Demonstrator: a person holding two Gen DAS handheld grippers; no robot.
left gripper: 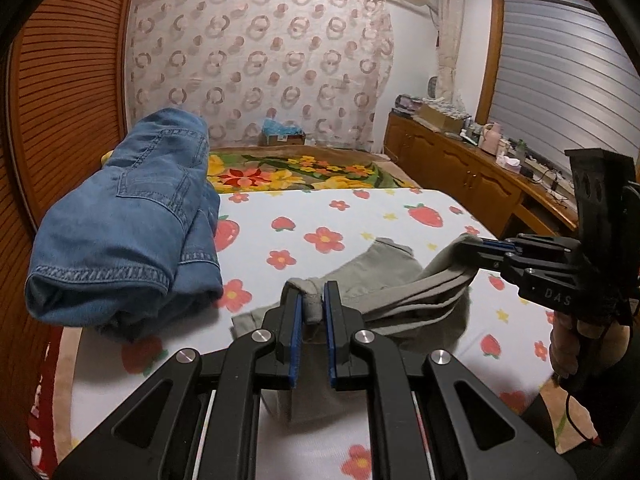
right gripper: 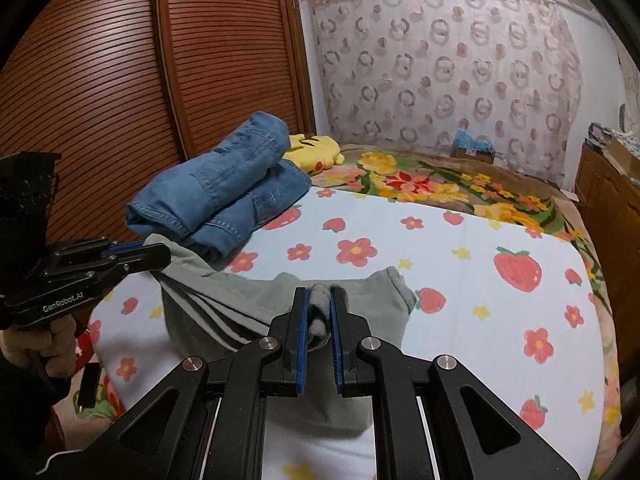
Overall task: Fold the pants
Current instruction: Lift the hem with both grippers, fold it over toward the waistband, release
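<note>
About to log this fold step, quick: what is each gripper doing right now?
Left gripper: shut on the grey-green pants.
Right gripper: shut on another bunched edge of the same pants.

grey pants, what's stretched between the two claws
Only the grey pants themselves: the left claw and right claw each pinch them, cloth sagging between above the strawberry sheet, per the right wrist view.

Louvered wooden wardrobe (right gripper: 120, 80), ring-patterned curtain (left gripper: 260, 64); shuttered window (left gripper: 560, 60)
</note>
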